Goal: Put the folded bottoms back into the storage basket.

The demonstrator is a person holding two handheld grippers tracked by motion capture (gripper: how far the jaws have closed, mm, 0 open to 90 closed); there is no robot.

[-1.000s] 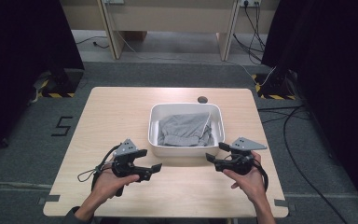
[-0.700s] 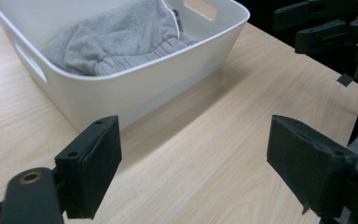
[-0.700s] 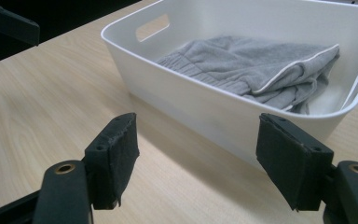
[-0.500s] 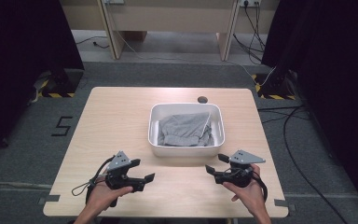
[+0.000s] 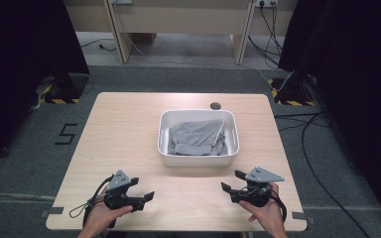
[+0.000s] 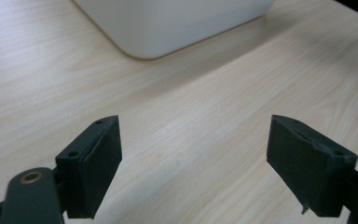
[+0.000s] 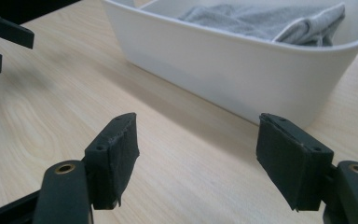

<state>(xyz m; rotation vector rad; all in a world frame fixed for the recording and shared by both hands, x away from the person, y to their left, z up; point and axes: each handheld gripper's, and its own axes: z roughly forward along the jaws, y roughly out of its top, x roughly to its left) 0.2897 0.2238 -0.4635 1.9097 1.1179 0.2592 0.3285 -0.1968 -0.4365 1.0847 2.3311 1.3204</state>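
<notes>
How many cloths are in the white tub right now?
1: a grey cloth lies crumpled in the white tub at the table's middle. Its folds could hide another piece underneath.

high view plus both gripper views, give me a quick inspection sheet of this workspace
surface: light wooden table, bare near the front edge
job's things: white tub at centre, grey cloth bunched inside
clutter: small dark round spot behind the tub
grippers: left gripper and right gripper both open, nothing between the jaws, low over the table
cables: cable trailing from left gripper; floor cables
surroundings: dark curtains, grey floor
</notes>
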